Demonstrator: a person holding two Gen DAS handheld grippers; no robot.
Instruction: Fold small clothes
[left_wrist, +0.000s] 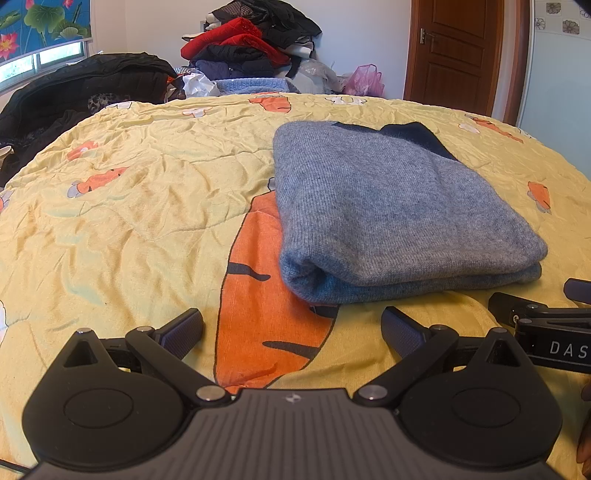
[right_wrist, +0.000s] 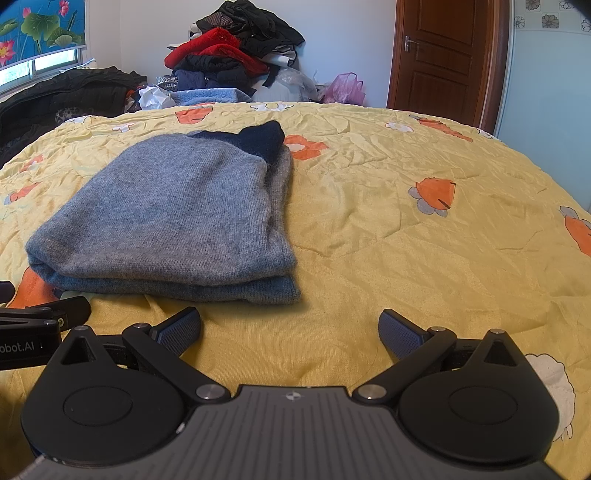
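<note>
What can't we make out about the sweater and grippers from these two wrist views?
- Grey sweater: the underside and inner folded layers are covered by the top layer in both views.
- Dark collar part: mostly tucked behind the grey fold, so its shape is unclear.
- Right gripper in the left wrist view: cut off by the right edge.
- Left gripper in the right wrist view: cut off by the left edge.

The left gripper stood spread and empty, the folded grey sweater lying just beyond its right finger on the yellow quilt.
</note>
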